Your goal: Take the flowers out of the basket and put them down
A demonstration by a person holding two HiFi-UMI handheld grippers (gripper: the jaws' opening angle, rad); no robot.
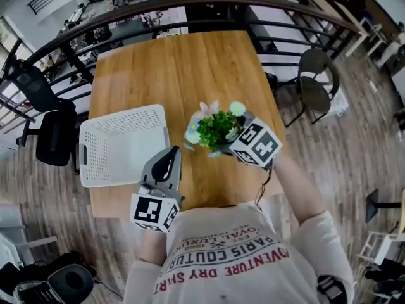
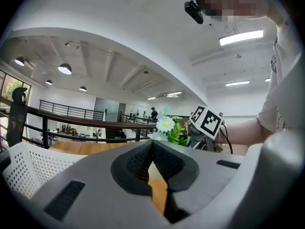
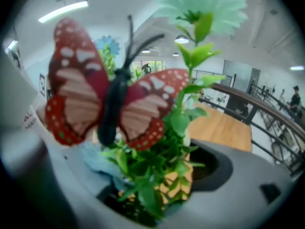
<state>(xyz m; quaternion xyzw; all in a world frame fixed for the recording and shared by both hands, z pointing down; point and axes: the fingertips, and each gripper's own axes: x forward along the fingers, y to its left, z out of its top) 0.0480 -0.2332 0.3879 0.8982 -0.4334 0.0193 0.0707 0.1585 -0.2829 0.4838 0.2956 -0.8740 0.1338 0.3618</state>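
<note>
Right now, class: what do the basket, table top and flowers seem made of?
The basket looks like matt white plastic: evenly moulded holes. The table top is wood or veneer, satin, with grain lines. The flowers seem artificial, fabric or plastic: stiff, uniform petals.

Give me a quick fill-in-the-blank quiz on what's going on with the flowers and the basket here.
1. The right gripper is shut on the ____.
2. The left gripper has its jaws ____, holding nothing.
3. The basket on the table is ____ in colour.
4. A red ____ sits above the green leaves.
Missing words: flowers; shut; white; butterfly.
</note>
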